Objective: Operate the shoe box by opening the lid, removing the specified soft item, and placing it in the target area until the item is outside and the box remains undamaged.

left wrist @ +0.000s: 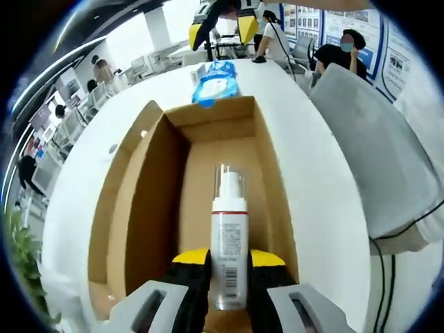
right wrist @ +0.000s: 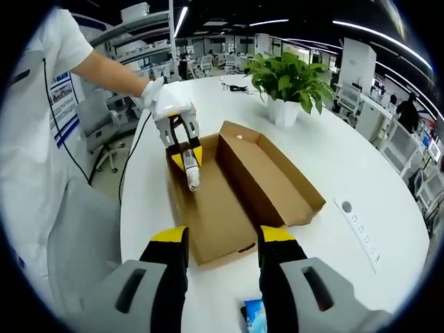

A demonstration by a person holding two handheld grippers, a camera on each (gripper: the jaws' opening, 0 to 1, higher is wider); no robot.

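Left gripper view: your left gripper (left wrist: 229, 277) clamping spray bottle (left wrist: 229, 243) between jaws, bottle lying inside open shoe box (left wrist: 139, 208), box walls flanking both sides. Right gripper (right wrist: 222, 257) hovering spread, gripping nothing, just short of box end; blue packet (left wrist: 215, 82) sitting on white table (right wrist: 361, 166) beyond.

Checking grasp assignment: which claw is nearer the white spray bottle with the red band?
Left. The left claw is shut on the white spray bottle inside the open cardboard box; the right claw hovers open at the box's opposite end.
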